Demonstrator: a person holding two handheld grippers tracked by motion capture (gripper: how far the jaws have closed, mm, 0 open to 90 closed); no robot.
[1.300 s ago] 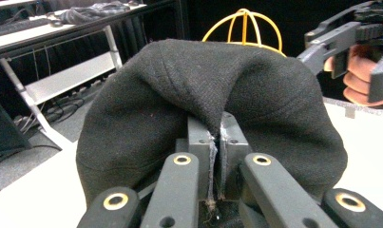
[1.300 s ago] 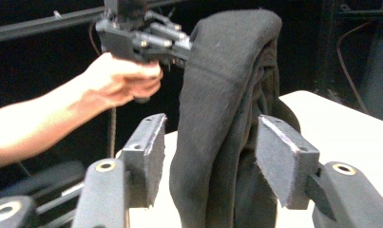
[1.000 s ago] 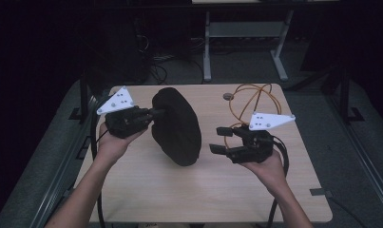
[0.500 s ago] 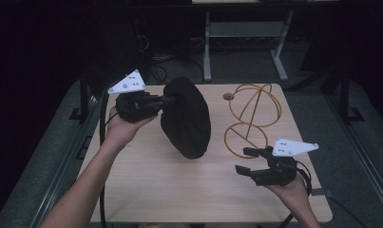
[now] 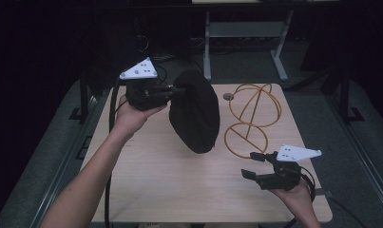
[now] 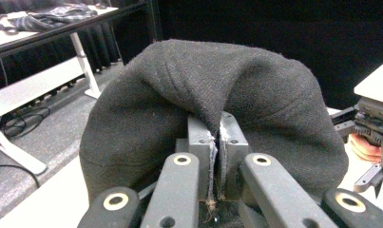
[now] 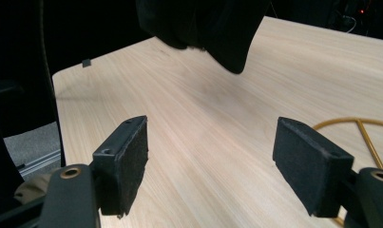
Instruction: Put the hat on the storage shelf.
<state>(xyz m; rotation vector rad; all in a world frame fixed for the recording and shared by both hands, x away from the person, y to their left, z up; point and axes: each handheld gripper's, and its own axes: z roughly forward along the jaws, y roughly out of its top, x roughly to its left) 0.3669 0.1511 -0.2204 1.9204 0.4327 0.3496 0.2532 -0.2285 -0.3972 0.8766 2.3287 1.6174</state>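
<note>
The dark cloth hat (image 5: 194,111) looks soft and light: it sags into folds where it is pinched and hangs as a limp, rounded pouch, so it should drape and swing rather than keep its shape, and a grip on a doubled fold or along the rim seems the surest hold, since a single layer might slip out. It is a black to charcoal woven fabric, slightly fuzzy, with a seam or crease running up from the pinch point in the left gripper view. The left hand-held gripper (image 5: 176,90) has its jaws closed tight on a gathered fold of the hat's edge and holds it raised above the far left part of the light wooden desk (image 5: 179,190), the lower tip hanging near but apparently clear of the surface. The right hand-held gripper (image 5: 253,165) sits low at the near right of the desk with its jaws spread wide and nothing between them. A gold wire stand (image 5: 252,116) rests on the desk just right of the hat.
</note>
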